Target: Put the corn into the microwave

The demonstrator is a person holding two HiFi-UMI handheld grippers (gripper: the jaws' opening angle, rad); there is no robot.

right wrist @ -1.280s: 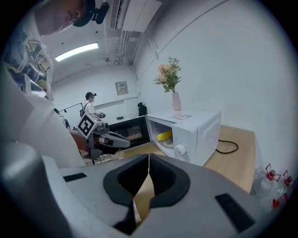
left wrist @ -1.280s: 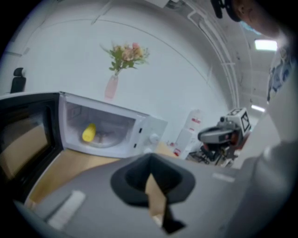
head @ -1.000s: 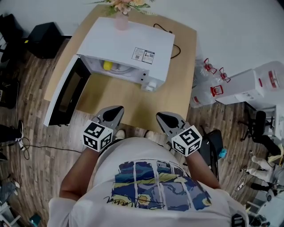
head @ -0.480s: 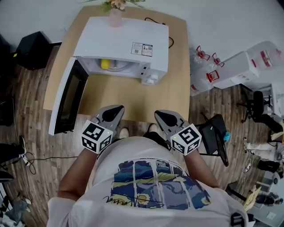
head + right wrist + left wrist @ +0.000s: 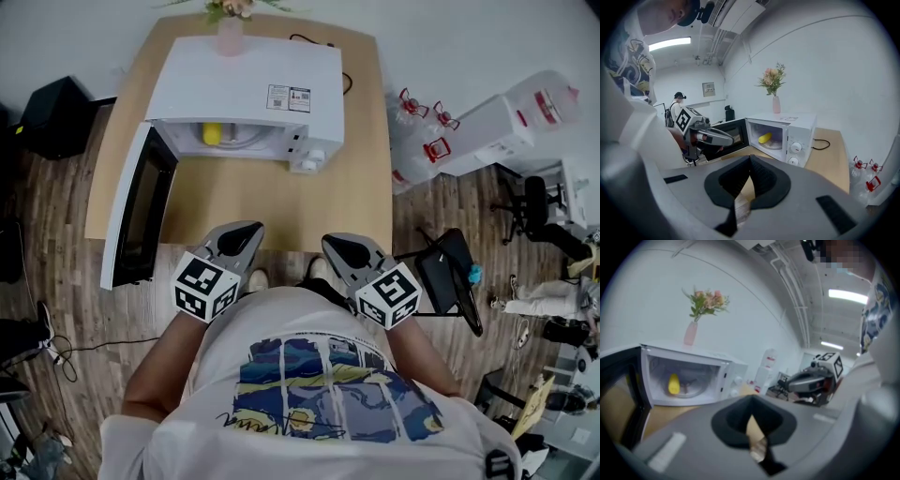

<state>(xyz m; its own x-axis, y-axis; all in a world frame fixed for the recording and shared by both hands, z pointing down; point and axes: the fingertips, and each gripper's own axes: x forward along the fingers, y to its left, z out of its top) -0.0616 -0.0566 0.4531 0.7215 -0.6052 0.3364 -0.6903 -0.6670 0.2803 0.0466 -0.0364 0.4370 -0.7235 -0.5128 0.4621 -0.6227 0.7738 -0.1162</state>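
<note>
A yellow corn cob (image 5: 212, 134) (image 5: 673, 384) (image 5: 765, 138) lies on the glass plate inside the white microwave (image 5: 246, 89) (image 5: 693, 376) (image 5: 787, 129). Its door (image 5: 137, 216) hangs wide open to the left. Both grippers sit close to my body, short of the table's near edge and well back from the oven. My left gripper (image 5: 246, 233) (image 5: 750, 420) is shut with nothing in it. My right gripper (image 5: 339, 248) (image 5: 749, 178) has its jaws together and also holds nothing.
The wooden table (image 5: 281, 202) carries a pink vase of flowers (image 5: 229, 33) behind the microwave. Large water bottles (image 5: 441, 141) stand on the floor at right, with a black chair (image 5: 450, 281) beside them. A black box (image 5: 56, 112) sits at left.
The table and microwave have slid up and left in the head view, and more floor shows on the right. Both grippers stay shut near my body.
</note>
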